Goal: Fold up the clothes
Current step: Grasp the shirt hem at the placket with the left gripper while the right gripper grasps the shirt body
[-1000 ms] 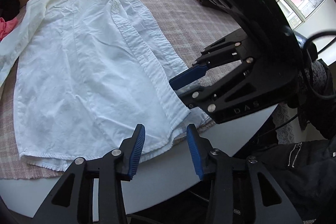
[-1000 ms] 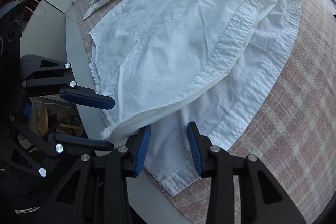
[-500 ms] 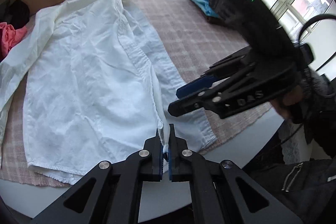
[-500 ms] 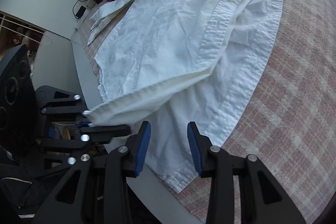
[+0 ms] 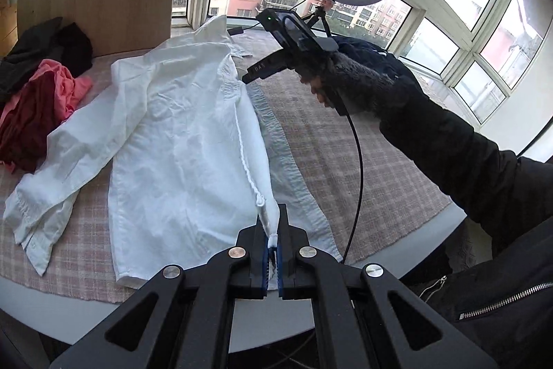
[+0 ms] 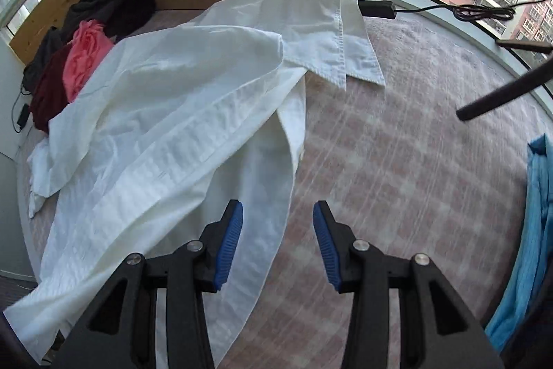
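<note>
L gripper (image 5: 273,251) was clenched on the rumpled white cotton shirt's (image 5: 179,140) front hem corner to lift that panel for folding, while R gripper (image 6: 278,242), jaws just widened & empty, hovered near the collar.

Daylight from the curved wall of tall windows (image 5: 459,33) ahead of both tools lights the scene evenly with soft shadows, overexposing the panes, while fisheye bending darkens the corners and motion blur smears the pink checked tablecloth (image 6: 397,161).
</note>
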Motion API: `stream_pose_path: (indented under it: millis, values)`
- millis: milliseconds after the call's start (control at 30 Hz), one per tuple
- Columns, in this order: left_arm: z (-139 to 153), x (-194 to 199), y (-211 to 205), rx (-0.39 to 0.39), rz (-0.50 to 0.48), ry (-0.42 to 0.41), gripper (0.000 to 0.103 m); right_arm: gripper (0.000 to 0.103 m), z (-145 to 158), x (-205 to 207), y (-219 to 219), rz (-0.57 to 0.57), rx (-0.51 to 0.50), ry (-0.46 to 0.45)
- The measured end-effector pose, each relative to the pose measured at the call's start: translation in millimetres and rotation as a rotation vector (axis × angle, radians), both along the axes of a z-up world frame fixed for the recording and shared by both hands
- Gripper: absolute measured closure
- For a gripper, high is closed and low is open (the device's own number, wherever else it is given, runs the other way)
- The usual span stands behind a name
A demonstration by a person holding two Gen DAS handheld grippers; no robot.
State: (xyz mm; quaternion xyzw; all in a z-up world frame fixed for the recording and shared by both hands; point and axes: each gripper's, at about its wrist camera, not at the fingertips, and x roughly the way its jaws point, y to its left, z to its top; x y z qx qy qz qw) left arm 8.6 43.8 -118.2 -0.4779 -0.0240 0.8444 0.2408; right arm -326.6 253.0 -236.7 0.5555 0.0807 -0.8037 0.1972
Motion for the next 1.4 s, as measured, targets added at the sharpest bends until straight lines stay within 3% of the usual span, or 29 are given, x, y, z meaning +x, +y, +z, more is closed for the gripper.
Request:
stream_pose_path:
  millis: [233,333,500,600,667,733,833,1033,1167,1233,1267,1300,1400]
  values:
    - [-3.1,1.1,-3.1,0.018,0.008,-0.042,0.101,0.061,-11.3,-64.3,-16.0,-0.015,0.206,0.065]
    - [-10.0,0.8,2.8,0.009,-0.011,-0.058,0.101,0.057,-12.4,-83.6,6.1,-0.129,0.148,0.020]
    - [-15.7,2.6,13.5,0.022,-0.051,-0.081,0.101,0.053,-9.7,-77.2,27.0,-0.166,0.005,-0.065]
    - [-14.8,4.6,16.7,0.024,-0.066,-0.077,0.101,0.053,12.3,-58.8,40.6,-0.166,-0.018,-0.027]
    - [-11.8,5.6,15.1,0.019,-0.063,-0.068,0.101,0.053,31.9,-43.4,51.6,-0.171,-0.141,-0.017]
    - [-8.5,6.2,12.0,0.017,-0.056,-0.060,0.101,0.053,36.0,-33.7,52.2,-0.146,-0.262,-0.087]
    - [-8.8,9.5,12.8,-0.003,-0.064,-0.056,0.101,0.053,28.5,-23.9,30.0,-0.137,-0.328,-0.176]
    - [-14.7,17.0,23.9,-0.046,-0.084,-0.047,0.101,0.053,10.2,-42.3,5.8,-0.192,-0.424,-0.290]
    - [-13.0,18.6,21.1,-0.029,-0.062,-0.038,0.101,0.054,-6.9,-55.6,-16.1,-0.159,-0.325,-0.284]
    - [-13.5,19.1,18.6,-0.024,-0.055,-0.042,0.101,0.068,-10.8,-59.4,-19.7,-0.143,-0.336,-0.296]
    - [-13.6,19.3,17.5,-0.021,-0.051,-0.043,0.101,0.092,-10.8,-62.0,-18.9,-0.147,-0.356,-0.306]
    - [-13.2,19.2,17.5,-0.017,-0.050,-0.044,0.101,0.098,-8.5,-64.9,-17.5,-0.152,-0.374,-0.309]
    - [-11.1,18.2,20.4,0.004,-0.053,-0.045,0.101,0.098,10.8,-71.2,-21.8,-0.103,-0.388,-0.280]
